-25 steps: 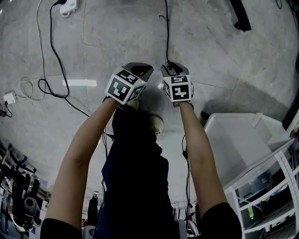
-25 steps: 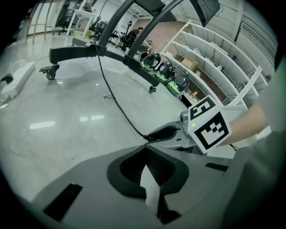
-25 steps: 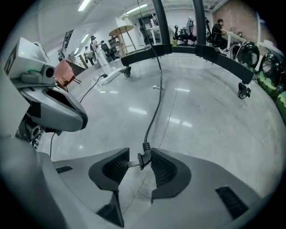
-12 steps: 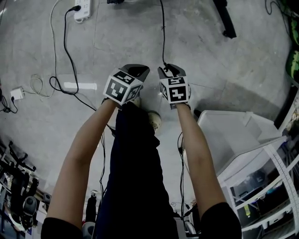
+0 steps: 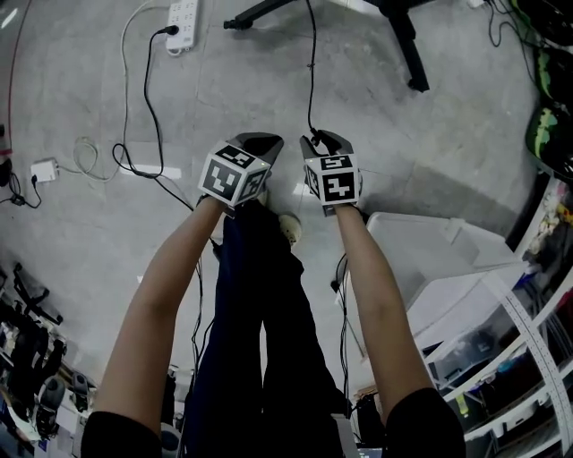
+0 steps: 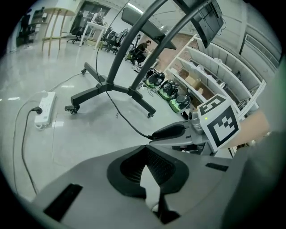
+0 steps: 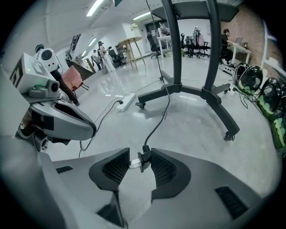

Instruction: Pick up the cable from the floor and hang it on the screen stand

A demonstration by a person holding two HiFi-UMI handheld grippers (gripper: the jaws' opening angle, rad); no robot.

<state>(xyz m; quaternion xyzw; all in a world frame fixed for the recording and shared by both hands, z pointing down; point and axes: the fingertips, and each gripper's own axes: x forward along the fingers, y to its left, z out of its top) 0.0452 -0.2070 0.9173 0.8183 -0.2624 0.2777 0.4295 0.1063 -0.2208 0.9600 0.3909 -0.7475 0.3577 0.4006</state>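
The grey concrete floor [image 5: 466, 134] spreads out below you, and you stand over it with both forearms stretched forward; ahead of you the screen stand [image 5: 407, 49] plants its dark splayed legs on the floor, and in the right gripper view its two posts [image 7: 210, 67] rise to a flat top at the frame's upper edge; at your right sits a white bin [image 5: 430, 259] beside open shelving; a white power strip [image 5: 183, 13] lies on the floor to the left of the stand, with its own thin lead plugged in.

Your left gripper [image 5: 260, 140] hangs beside the right one, near but apart from it; its jaws [image 6: 147, 163] are together with nothing between them.

Your right gripper [image 5: 327, 141] is clamped on the end of the black cable [image 5: 312, 72]; the jaws [image 7: 136, 163] stand partly apart, with the plug [image 7: 142, 160] lying crosswise between the pads, its black body against the right pad and its metal tip reaching the left one; from there the cable [image 7: 161, 116] runs away towards the stand and leaves the frame at the top.
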